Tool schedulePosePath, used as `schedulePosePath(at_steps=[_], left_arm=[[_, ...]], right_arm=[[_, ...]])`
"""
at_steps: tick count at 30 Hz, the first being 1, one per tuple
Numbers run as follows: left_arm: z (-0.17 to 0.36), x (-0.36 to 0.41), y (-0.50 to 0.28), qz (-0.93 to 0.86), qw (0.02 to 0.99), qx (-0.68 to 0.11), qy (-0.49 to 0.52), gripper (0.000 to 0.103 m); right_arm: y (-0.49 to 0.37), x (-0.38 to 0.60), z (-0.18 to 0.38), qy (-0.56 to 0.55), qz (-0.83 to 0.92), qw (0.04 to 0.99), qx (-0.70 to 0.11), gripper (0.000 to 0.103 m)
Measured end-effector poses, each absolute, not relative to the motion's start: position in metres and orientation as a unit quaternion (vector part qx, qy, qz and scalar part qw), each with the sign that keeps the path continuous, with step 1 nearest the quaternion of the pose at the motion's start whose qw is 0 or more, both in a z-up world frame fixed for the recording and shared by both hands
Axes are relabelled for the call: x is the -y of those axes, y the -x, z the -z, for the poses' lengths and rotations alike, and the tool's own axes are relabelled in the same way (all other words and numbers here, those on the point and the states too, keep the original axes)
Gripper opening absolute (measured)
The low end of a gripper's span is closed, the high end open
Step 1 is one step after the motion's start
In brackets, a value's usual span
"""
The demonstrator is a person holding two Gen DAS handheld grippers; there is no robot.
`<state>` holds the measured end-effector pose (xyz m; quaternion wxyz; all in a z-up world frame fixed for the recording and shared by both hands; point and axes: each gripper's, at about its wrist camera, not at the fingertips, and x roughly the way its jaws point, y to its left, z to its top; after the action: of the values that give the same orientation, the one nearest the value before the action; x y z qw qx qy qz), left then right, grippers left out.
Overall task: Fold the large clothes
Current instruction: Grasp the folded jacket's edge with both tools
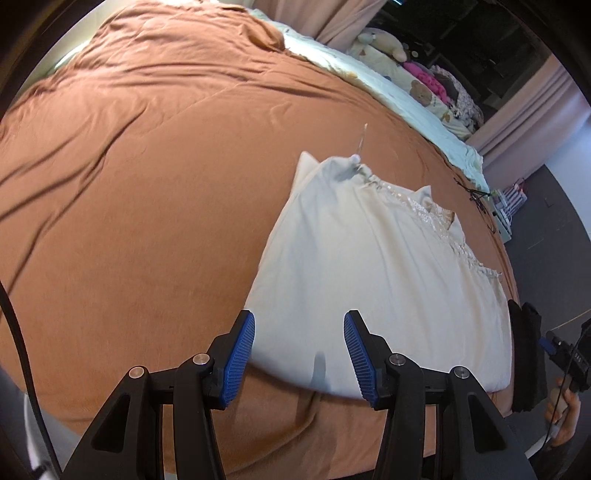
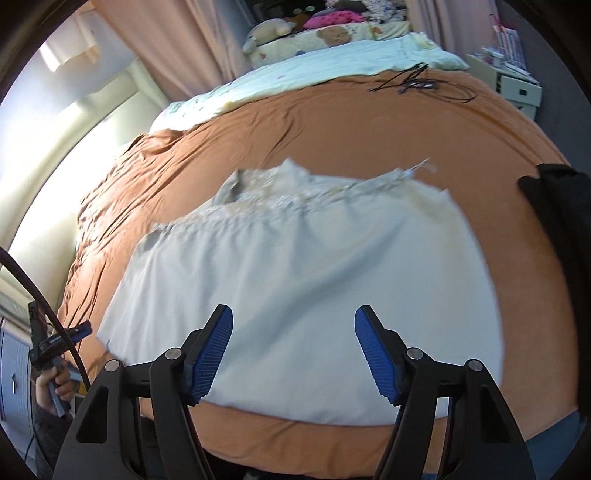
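A cream-white garment (image 1: 373,266) lies folded flat on the rust-brown bedspread (image 1: 147,184), its sequined neckline and a tag at the far edge. In the right wrist view the same garment (image 2: 303,280) fills the middle of the frame. My left gripper (image 1: 299,354) hangs open above the garment's near left corner, nothing between its blue pads. My right gripper (image 2: 293,354) is open too, above the garment's near edge, its pads clear of the cloth. The left gripper (image 2: 79,330) shows at the left edge of the right wrist view, held in a hand.
A dark garment (image 2: 557,236) lies at the right of the bed. Black cables (image 2: 417,83) rest on the far part of the bedspread (image 2: 369,133). Behind are a pale quilt (image 1: 391,85), plush toys (image 2: 269,31), pink curtains and white storage boxes (image 2: 517,85).
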<state>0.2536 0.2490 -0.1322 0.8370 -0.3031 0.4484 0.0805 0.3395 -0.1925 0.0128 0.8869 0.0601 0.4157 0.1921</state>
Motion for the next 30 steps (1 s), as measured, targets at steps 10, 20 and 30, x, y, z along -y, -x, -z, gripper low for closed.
schedulePosePath(at_steps=[10,20,30], left_arm=[[0.184,-0.258,-0.237,-0.074,0.799,-0.454,0.387,0.052],[0.202,-0.265,-0.233,-0.056,0.776,-0.435,0.454,0.034],[0.202,-0.262,-0.234,-0.070,0.780,-0.423,0.457,0.040]], right_arm=[[-0.344,0.128,0.046,-0.045,-0.222,0.860,-0.457,0.045],[-0.346,0.077,0.085,-0.024,-0.215,0.852,-0.476,0.042],[-0.353,0.043,0.114,0.025,-0.174,0.860,-0.479,0.017]])
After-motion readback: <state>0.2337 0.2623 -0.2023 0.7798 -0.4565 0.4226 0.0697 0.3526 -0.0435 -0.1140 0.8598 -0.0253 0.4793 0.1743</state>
